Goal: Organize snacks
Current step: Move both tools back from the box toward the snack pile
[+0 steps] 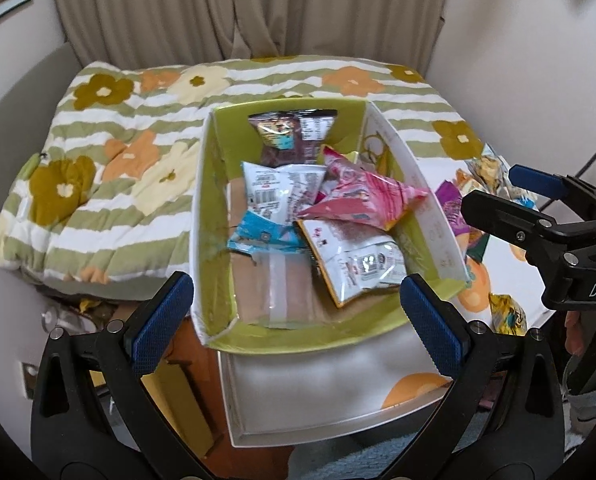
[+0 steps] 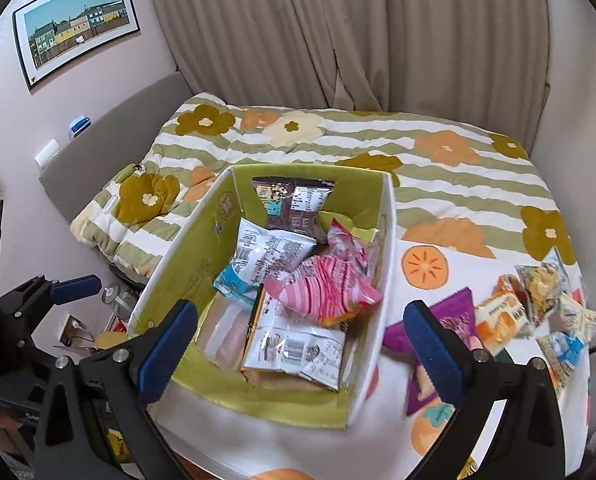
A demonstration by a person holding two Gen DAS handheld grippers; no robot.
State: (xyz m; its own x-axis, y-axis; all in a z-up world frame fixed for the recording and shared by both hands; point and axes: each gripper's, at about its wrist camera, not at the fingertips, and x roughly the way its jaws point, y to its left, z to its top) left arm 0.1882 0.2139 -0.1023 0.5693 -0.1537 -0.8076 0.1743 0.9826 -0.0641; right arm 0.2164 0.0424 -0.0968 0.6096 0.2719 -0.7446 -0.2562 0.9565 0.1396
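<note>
Snack packets [image 2: 298, 276] fill the green cardboard box [image 2: 170, 292] at frame centre; left gripper [image 1: 298, 316] and right gripper [image 2: 299, 344] gape empty.

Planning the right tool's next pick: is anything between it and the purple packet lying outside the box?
Nothing visible. The right tool is open and empty, and the purple packet lies uncovered on the cloth just right of the box, other snacks beside it.
</note>
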